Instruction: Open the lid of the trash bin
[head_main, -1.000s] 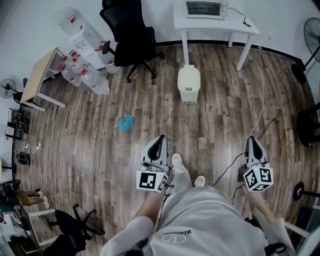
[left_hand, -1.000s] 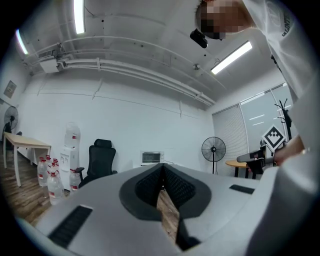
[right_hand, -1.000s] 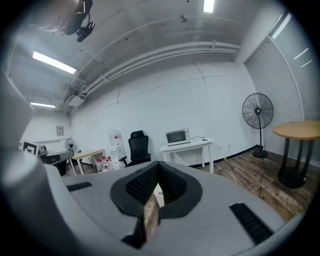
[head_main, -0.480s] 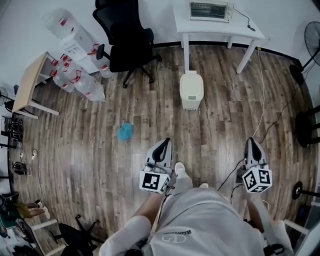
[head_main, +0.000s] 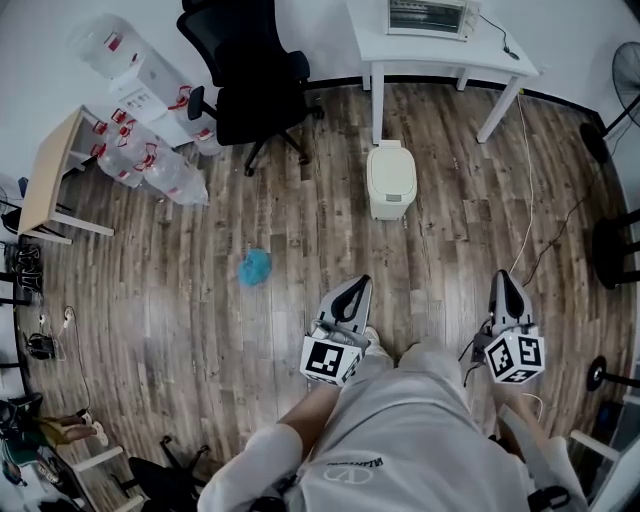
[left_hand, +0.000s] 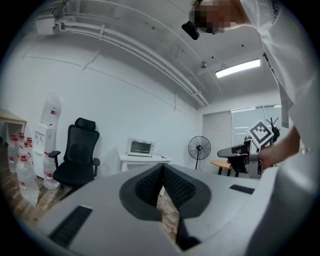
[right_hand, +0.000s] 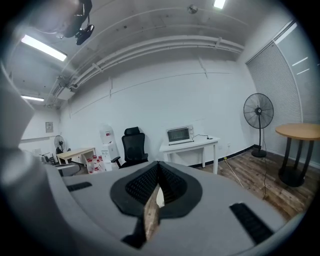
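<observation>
Trash bin (head_main: 391, 180) is standing just before the table (head_main: 400, 47), office chair (head_main: 245, 80) sitting off to its left.

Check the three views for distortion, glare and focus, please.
Head view: strong fisheye, the floor planks bow at the edges, a pale sheen at left; trash bin sharp. Left gripper view: black round vignette, ceiling light blown out, left hand-held gripper body soft. Right gripper view: same vignette, distant room sharp.

A wood plank floor (head_main: 150, 300) meets white walls (right_hand: 150, 100). A white desk (head_main: 440, 55) stands by the far wall, an oven (head_main: 428, 15) at its back edge and a black chair (head_main: 250, 70) to its left. Blinds (right_hand: 280, 75), a fan (right_hand: 258, 111) and strip lights (right_hand: 44, 47) show.
</observation>
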